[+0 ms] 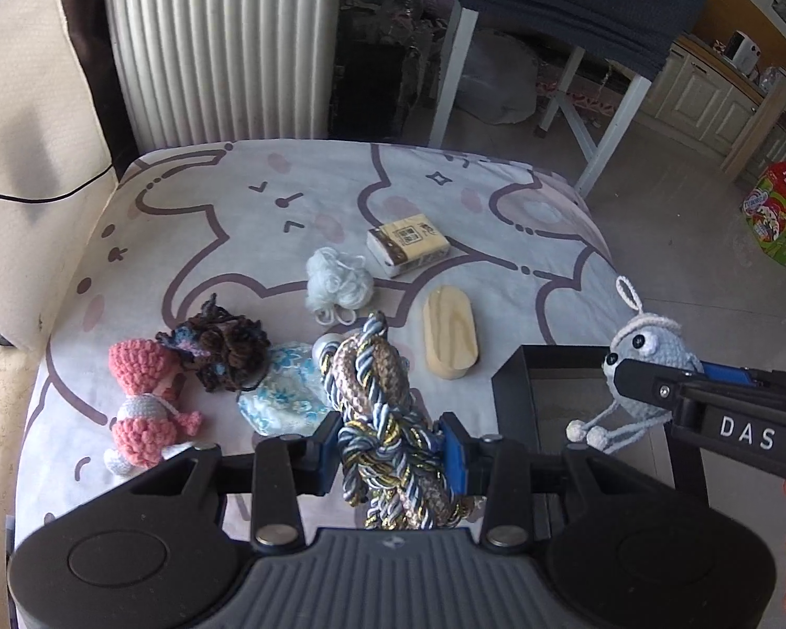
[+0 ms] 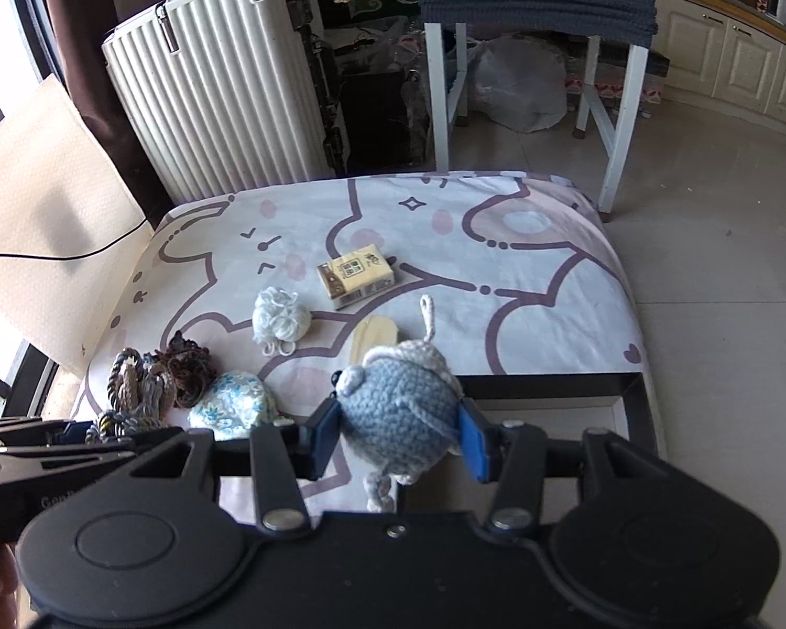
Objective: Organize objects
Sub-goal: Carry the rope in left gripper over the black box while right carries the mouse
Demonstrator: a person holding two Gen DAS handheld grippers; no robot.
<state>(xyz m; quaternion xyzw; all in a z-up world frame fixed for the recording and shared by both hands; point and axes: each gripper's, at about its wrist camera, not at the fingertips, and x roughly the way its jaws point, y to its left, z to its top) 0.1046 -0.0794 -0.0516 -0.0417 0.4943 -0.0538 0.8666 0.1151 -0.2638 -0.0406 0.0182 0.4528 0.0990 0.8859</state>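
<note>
My left gripper [image 1: 390, 453] is shut on a twisted bundle of blue, gold and beige cords [image 1: 377, 393], lifted above the patterned sheet [image 1: 236, 220]. My right gripper [image 2: 399, 440] is shut on a blue crochet creature [image 2: 398, 403], seen from the side in the left wrist view as the same crochet creature [image 1: 650, 351], hanging over a black box [image 1: 560, 393]. On the sheet lie a pink crochet doll [image 1: 141, 398], a dark brown crochet piece [image 1: 220, 351], a floral pouch [image 1: 288, 393], a pale yarn ball [image 1: 335, 278], a wooden oval block [image 1: 450, 335] and a tissue pack [image 1: 408, 243].
A white ribbed suitcase [image 2: 220, 89] stands behind the sheet-covered surface. A white-legged table [image 2: 539, 10] with dark cloth is at the back. Tiled floor [image 2: 718, 272] lies to the right, with a colourful carton [image 1: 781, 220] on it. The black box rim [image 2: 550, 382] sits at the near right edge.
</note>
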